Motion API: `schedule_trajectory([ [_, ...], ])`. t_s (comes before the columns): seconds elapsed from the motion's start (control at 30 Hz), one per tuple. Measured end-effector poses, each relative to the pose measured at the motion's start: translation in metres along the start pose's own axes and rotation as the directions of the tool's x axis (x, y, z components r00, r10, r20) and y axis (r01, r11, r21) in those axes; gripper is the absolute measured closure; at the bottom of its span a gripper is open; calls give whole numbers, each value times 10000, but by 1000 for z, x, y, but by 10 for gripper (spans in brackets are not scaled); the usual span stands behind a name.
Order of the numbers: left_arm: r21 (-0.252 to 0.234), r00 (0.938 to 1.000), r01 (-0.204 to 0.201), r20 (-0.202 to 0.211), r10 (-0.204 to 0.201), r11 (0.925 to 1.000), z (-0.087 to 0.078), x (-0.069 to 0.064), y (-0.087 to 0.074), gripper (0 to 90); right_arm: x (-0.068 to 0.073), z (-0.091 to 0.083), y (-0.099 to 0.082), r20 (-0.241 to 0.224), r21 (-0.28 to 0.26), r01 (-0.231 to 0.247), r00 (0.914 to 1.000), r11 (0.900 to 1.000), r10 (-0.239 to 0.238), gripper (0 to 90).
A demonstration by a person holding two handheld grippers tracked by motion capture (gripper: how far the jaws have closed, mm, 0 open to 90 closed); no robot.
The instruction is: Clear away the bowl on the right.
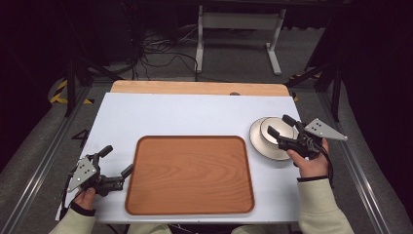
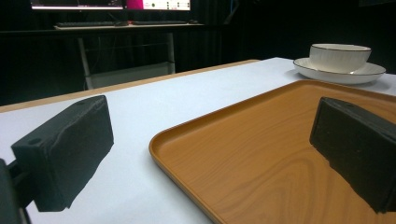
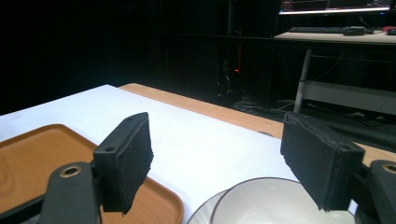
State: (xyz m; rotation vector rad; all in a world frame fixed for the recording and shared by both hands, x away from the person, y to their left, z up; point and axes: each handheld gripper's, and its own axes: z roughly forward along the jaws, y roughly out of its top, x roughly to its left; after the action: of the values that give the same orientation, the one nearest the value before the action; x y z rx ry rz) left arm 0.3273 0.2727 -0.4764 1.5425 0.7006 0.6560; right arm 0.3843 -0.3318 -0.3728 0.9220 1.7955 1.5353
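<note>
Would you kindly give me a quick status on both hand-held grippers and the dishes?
Left hand-held gripper open, empty, beside wooden tray. Right hand-held gripper open over white bowl on its white plate. Nothing blocking.

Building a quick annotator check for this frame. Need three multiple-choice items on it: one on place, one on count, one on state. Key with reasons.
1. Where does the white bowl stand?
A. on the brown wooden tray
B. on the white plate at the table's right
C. on the bare tabletop beside the left gripper

2. How many things lie on the brown wooden tray?
A. none
B. one
C. two

3. How do the right gripper's jaws stand?
A. shut on the bowl's rim
B. shut on nothing
C. open, over the bowl

Key:
1 B: the left gripper view shows the bowl sitting in the white plate, past the tray's far edge.
2 A: the high view shows the tray's wood grain bare from rim to rim.
3 C: the right gripper view shows both pads wide apart, the bowl's rim below and between them.
</note>
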Motion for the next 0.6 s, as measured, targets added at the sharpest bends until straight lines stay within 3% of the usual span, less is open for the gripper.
schedule_trajectory([
  [0.47, -5, 10000, 2, -14, -2, 10000, 0, 0, 0, 2, -15, 3, 1, 472, 11, -225, 9986, 9997, 224, 287],
  [0.6, -7, 10000, 11, -6, -11, 10000, 0, 0, 0, 2, -18, 9, 3, 622, 310, -242, 9978, 9992, 222, 316],
])
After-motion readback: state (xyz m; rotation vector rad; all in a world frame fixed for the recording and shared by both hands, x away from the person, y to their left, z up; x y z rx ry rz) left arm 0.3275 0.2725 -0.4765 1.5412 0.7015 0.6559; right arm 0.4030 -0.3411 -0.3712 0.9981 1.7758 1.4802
